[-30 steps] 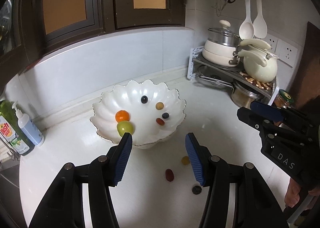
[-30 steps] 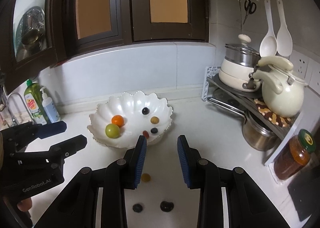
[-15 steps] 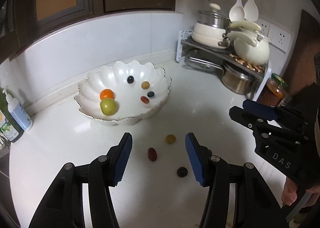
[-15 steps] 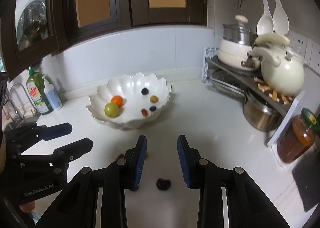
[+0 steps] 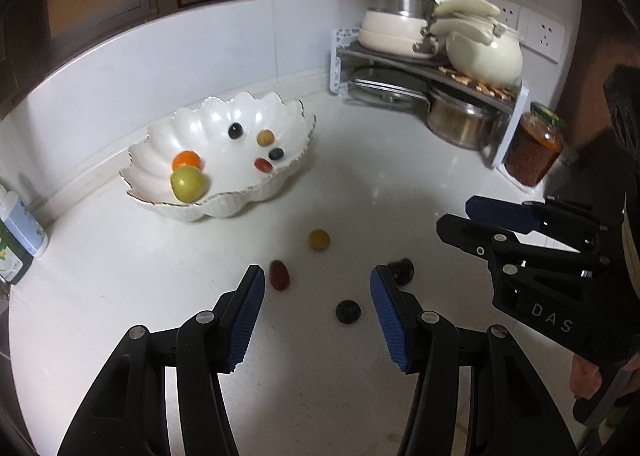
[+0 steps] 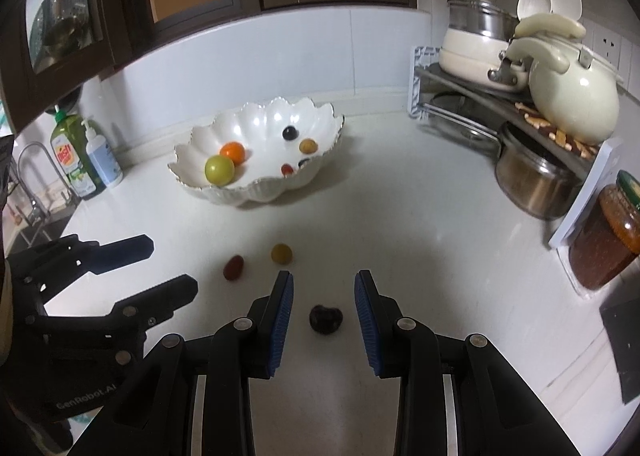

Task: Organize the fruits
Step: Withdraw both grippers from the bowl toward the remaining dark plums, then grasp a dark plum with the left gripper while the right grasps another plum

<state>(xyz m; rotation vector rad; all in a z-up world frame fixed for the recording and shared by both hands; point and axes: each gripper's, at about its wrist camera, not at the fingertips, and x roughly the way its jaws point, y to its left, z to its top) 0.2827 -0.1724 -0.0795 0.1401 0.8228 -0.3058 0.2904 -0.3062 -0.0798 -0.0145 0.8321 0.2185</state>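
Note:
A white scalloped bowl [image 5: 208, 211] [image 6: 256, 191] holds an orange, a green fruit and several small ones. Loose on the white counter lie a yellow fruit [image 5: 319, 240] [image 6: 281, 254], a red one [image 5: 279, 274] [image 6: 233, 267], a round dark one [image 5: 348, 311] and a wrinkled dark one [image 5: 401, 270] [image 6: 326, 318]. My left gripper [image 5: 317, 280] [image 6: 172, 264] hangs open over the red and round dark fruits, holding nothing. My right gripper [image 6: 323, 284] [image 5: 460, 213] is open too; the wrinkled dark fruit lies between its fingers, untouched by the pads.
A corner rack [image 6: 472, 95] at the right carries pots and a cream kettle [image 6: 572, 95], with a steel pot [image 6: 532, 183] beneath. An amber jar [image 6: 604, 240] stands beside it. Soap bottles [image 6: 86, 159] and a tap [image 6: 32, 159] are at the left.
Both grippers have come down toward the counter and tilted downward. The loose fruits now sit larger and higher between the fingers; the bowl has shifted up in both views. Jaw widths are unchanged.

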